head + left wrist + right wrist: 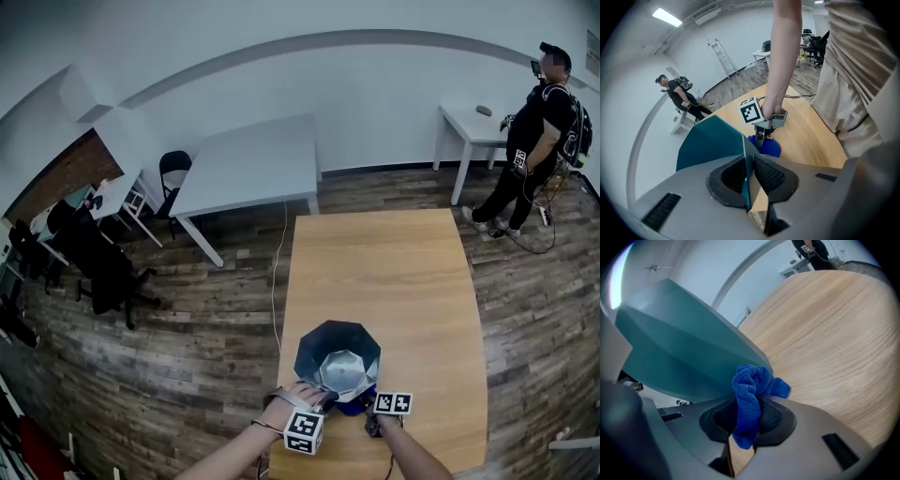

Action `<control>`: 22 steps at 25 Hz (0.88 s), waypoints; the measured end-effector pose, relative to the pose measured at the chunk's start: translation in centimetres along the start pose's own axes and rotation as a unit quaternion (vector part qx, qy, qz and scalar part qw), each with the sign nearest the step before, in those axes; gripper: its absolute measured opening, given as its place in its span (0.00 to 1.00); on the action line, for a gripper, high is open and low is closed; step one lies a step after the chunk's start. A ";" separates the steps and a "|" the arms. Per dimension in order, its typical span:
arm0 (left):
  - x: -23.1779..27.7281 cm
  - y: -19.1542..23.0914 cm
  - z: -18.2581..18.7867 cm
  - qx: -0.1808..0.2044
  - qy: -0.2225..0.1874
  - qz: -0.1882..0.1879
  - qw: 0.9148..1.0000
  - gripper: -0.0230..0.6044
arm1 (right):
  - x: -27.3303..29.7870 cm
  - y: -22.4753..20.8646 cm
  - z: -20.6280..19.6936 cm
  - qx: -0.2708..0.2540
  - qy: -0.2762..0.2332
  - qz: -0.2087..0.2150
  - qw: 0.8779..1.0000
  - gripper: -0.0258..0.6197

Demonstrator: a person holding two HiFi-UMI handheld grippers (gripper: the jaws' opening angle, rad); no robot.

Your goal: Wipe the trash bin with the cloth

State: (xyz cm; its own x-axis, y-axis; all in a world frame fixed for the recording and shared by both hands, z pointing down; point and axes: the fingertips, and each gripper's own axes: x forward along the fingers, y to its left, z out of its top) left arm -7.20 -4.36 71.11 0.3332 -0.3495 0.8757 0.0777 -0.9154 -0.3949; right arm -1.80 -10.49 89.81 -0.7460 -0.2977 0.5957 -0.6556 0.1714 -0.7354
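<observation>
Down the middle of the head view runs the tabletop [384, 272], a long slab of pale wood with fine straight grain and a smooth matte face. At its lower end stands the trash bin [337, 356]. It is a faceted, many-sided shell with thin, stiff walls, dark teal outside and a duller grey within, and its mouth is open to the camera. At the bin's lower left rim, the left gripper [749, 176] is clamped on the wall's thin edge, one ribbed pad on each side, which steadies the bin. To the lower right of the bin, the right gripper [747, 420] is closed on the cloth [750, 385]. This is a small bright blue wad of nubby, looped microfibre, bunched above the pads and lying against the foot of the bin's outer face. The step appears to be the start of a wipe on the outside wall. The next move probably calls for pressing the wad flat and dragging it along a facet while the left gripper holds firm.
</observation>
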 end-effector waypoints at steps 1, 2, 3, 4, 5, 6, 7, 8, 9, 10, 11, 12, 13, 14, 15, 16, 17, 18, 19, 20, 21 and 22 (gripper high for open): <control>0.0 0.1 0.0 -0.001 0.000 0.000 1.000 0.13 | 0.6 -0.6 -0.2 0.009 0.004 0.003 1.000 0.16; 0.1 0.1 0.0 -0.003 -0.001 -0.001 1.000 0.13 | 1.1 -1.2 -0.4 0.019 0.007 0.008 1.000 0.16; 0.1 0.1 0.0 -0.005 -0.003 -0.002 1.000 0.13 | 1.4 -1.6 -0.6 0.029 0.010 0.012 0.999 0.16; 0.1 0.2 0.0 -0.006 -0.003 -0.003 1.000 0.13 | 1.7 -2.0 -0.8 0.034 0.012 0.016 0.999 0.16; 0.0 0.2 0.1 -0.007 -0.004 -0.002 1.000 0.13 | 1.9 -2.2 -0.9 0.034 0.012 0.017 0.999 0.16; -0.1 0.3 0.1 -0.009 -0.005 0.000 1.000 0.13 | 2.1 -2.3 -0.9 0.033 0.012 0.017 0.999 0.16; -0.1 0.3 0.1 -0.012 -0.005 0.000 1.000 0.13 | 2.2 -2.3 -0.9 0.031 0.011 0.016 0.999 0.16; -0.1 0.3 0.1 -0.014 -0.005 0.001 1.000 0.13 | 2.2 -2.2 -0.9 0.031 0.011 0.013 0.999 0.16; -0.1 0.2 0.0 -0.016 -0.005 0.002 1.000 0.13 | 2.2 -2.2 -1.0 0.029 0.011 0.009 0.999 0.16; -0.1 0.1 -0.1 -0.016 -0.004 0.003 1.000 0.13 | 2.1 -2.1 -1.0 0.027 0.011 0.004 1.000 0.16; 0.0 0.0 -0.1 -0.017 -0.003 0.005 1.000 0.13 | 1.8 -2.0 -1.1 0.023 0.011 -0.003 1.000 0.16; 0.0 -0.1 -0.1 -0.018 -0.002 0.007 1.000 0.13 | 1.4 -1.8 -1.2 0.018 0.010 -0.010 1.000 0.16; 0.0 -0.1 -0.1 -0.020 0.000 0.009 1.000 0.13 | 0.9 -1.5 -1.3 0.014 0.009 -0.016 1.000 0.16; 0.1 -0.1 -0.1 -0.024 0.002 0.011 1.000 0.13 | 0.3 -1.0 -1.2 0.009 0.007 -0.020 1.000 0.16; 0.1 -0.1 -0.1 -0.029 0.004 0.013 0.999 0.13 | -0.5 -0.4 -1.1 0.004 0.001 -0.020 1.000 0.16; 0.1 -0.1 -0.1 -0.034 0.006 0.015 0.999 0.13 | -1.3 0.5 -1.0 -0.001 -0.006 -0.015 1.000 0.16; 0.1 -0.1 -0.1 -0.040 0.008 0.016 0.999 0.13 | -2.2 1.5 -0.8 -0.005 -0.013 -0.007 1.000 0.16; 0.1 -0.1 -0.1 -0.047 0.011 0.017 0.999 0.13 | -3.2 2.6 -0.5 -0.010 -0.021 0.003 1.000 0.16; 0.2 0.0 -0.1 -0.055 0.014 0.017 0.998 0.13 | -4.3 3.8 -0.3 -0.015 -0.029 0.013 0.999 0.16; 0.2 0.1 -0.1 -0.063 0.017 0.017 0.998 0.13 | -5.5 5.1 0.0 -0.019 -0.037 0.023 0.999 0.16; 0.2 0.2 -0.1 -0.071 0.020 0.016 0.997 0.13 | -6.6 6.3 0.3 -0.022 -0.045 0.034 0.998 0.16; 0.2 0.2 0.0 -0.079 0.023 0.014 0.997 0.12 | -7.7 7.5 0.6 -0.024 -0.055 0.046 0.997 0.16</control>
State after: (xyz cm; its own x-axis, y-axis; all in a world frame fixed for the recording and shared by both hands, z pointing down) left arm -7.15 -4.62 71.20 0.2903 -0.3816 0.8776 -0.0815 -0.9236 -0.3746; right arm -0.90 -7.43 79.50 -0.7870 -0.3803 0.4858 -0.5924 0.2457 -0.7673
